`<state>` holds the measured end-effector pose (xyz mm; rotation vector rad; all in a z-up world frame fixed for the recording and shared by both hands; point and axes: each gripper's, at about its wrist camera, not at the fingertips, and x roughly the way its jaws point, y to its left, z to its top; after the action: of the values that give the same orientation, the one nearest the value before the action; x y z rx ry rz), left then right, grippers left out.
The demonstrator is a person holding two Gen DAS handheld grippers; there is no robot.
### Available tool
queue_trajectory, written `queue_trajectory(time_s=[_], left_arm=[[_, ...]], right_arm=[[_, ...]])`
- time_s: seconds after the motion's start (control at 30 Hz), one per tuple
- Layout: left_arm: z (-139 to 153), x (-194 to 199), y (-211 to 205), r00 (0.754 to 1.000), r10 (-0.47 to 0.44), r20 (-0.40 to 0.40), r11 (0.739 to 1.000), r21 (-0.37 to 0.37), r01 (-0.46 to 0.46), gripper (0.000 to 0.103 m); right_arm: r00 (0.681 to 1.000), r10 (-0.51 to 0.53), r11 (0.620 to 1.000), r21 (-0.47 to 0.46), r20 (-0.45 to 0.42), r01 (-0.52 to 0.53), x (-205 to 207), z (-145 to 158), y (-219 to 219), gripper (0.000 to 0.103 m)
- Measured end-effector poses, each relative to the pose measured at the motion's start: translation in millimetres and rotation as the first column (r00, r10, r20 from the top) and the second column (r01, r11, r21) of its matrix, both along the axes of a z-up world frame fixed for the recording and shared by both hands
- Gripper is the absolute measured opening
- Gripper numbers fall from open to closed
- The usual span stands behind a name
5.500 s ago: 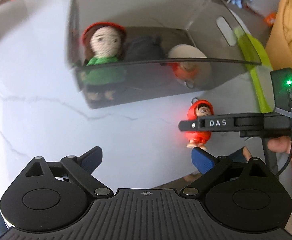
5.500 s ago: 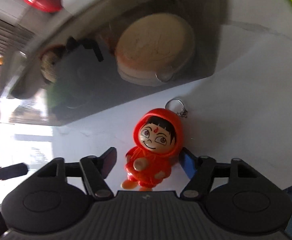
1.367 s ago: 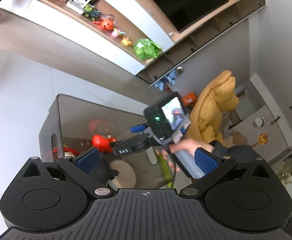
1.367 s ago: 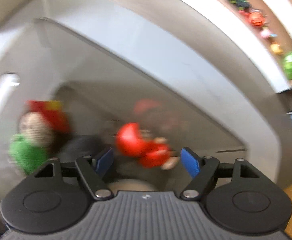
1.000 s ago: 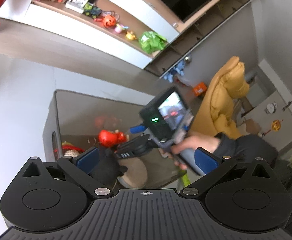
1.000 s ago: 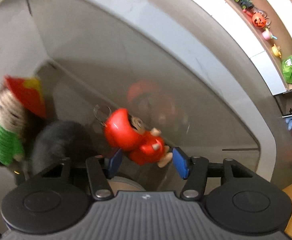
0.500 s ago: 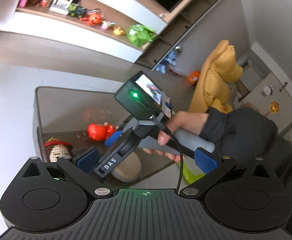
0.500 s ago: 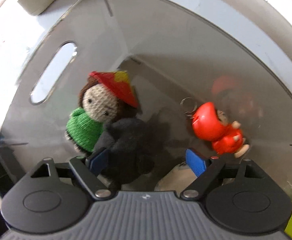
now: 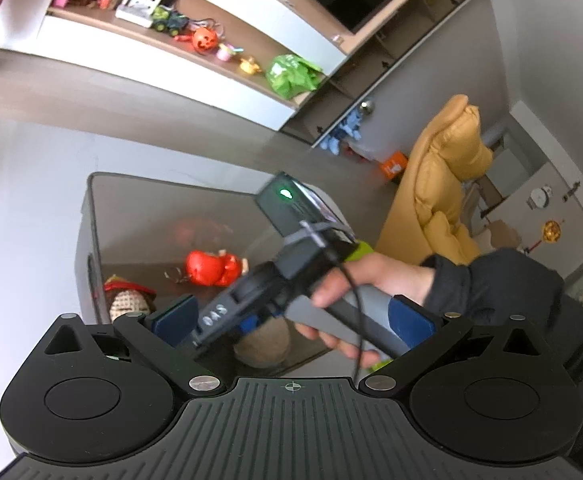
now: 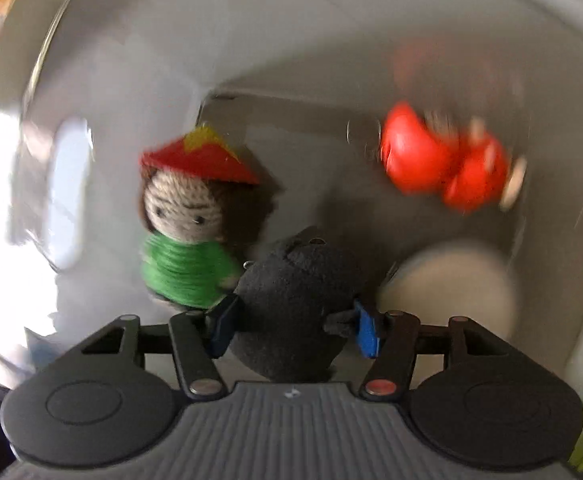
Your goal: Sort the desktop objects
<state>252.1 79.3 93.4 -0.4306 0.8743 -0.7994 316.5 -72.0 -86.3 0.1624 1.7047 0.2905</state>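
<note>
Red hooded figurine (image 10: 443, 164) on its side inside smoky box (image 10: 291, 60).

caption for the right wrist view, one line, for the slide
Right gripper above the grey bin, jaws closing around a black plush, beside a knitted doll, red figurine and tan disc.

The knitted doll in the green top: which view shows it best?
The right wrist view: the knitted doll shows whole there, face, red hat and green top, inside the grey bin. The left wrist view shows only its hat and part of its head, behind that gripper's finger.
</note>
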Motion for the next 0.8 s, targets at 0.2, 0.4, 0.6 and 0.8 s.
queue_trajectory(time_s=[0.2, 0.4, 0.6, 0.8], left_arm=[[10.5, 2.9, 38.4, 0.994, 0.108, 0.025, 0.993, -0.047, -0.107, 0.103], [14.1, 6.3, 62.4, 0.982, 0.19, 0.023, 0.979, -0.083, -0.187, 0.103], [15.9, 5.4, 57.5, 0.988, 0.152, 0.033, 0.986, -0.08, -0.149, 0.103], [16.6, 4.9, 54.6, 0.988, 0.147, 0.042, 0.986, -0.085, -0.144, 0.103]], right_arm=[[0.93, 0.299, 0.933, -0.269, 0.215, -0.238, -12.8, 43.4, 18.8, 0.071], [0.782, 0.446, 0.895, -0.211, 0.435, -0.394, -19.1, 88.4, 51.9, 0.092], [0.814, 0.49, 0.868, -0.255, 0.311, -0.425, 10.8, 28.3, 93.0, 0.086], [0.867, 0.388, 0.921, -0.1, 0.313, -0.376, 29.1, 24.4, 86.5, 0.061]])
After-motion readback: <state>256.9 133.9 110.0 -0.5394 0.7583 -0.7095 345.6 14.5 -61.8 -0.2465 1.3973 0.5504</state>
